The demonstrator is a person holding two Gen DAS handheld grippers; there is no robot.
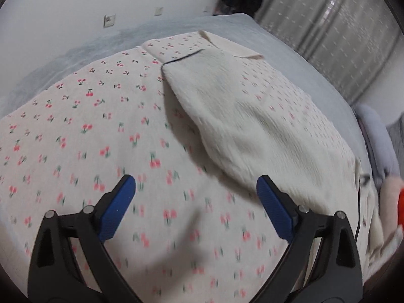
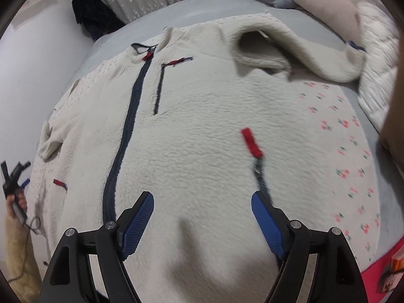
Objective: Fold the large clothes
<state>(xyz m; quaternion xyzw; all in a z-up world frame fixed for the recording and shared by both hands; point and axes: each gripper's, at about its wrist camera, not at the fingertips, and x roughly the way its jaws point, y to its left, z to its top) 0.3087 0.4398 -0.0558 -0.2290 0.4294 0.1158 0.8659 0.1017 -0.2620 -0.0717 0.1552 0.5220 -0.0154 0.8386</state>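
Open air above the flat fleece jacket (image 2: 202, 131); piled bedding (image 2: 328, 7) crowds its far-right edge.

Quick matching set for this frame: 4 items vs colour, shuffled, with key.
Items:
1. gripper pads
2. main zipper on the fleece jacket
3. zipper pull tab
4. bed sheet

Colours:
A. grey
B. red
C. bright blue
D. dark navy

Pairs: 1-C, 2-D, 3-B, 4-A
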